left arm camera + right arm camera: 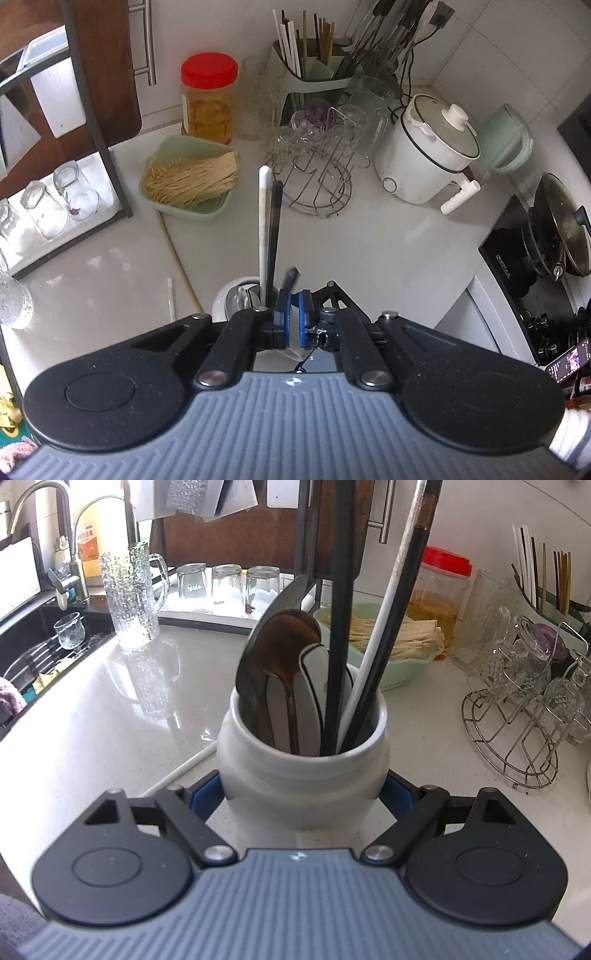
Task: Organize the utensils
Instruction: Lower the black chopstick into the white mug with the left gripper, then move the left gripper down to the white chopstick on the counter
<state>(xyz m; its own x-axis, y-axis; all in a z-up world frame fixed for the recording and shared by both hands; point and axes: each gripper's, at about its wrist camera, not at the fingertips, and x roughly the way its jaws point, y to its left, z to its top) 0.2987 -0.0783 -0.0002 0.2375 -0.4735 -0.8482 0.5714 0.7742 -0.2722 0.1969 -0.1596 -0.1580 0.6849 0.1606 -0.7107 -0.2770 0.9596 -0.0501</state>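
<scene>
White jar [303,775] upright, spoons [284,650] and chopsticks [373,653] inside

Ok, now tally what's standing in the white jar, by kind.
In the white jar:
Spoons: 3, one dark, one brown, one white
Chopsticks: 3, one black, one white, one black
Total: 6

countertop [92,720] white | on it: jar [303,775], green basket [410,672], wire rack [517,738], loose chopstick [170,299]
</scene>
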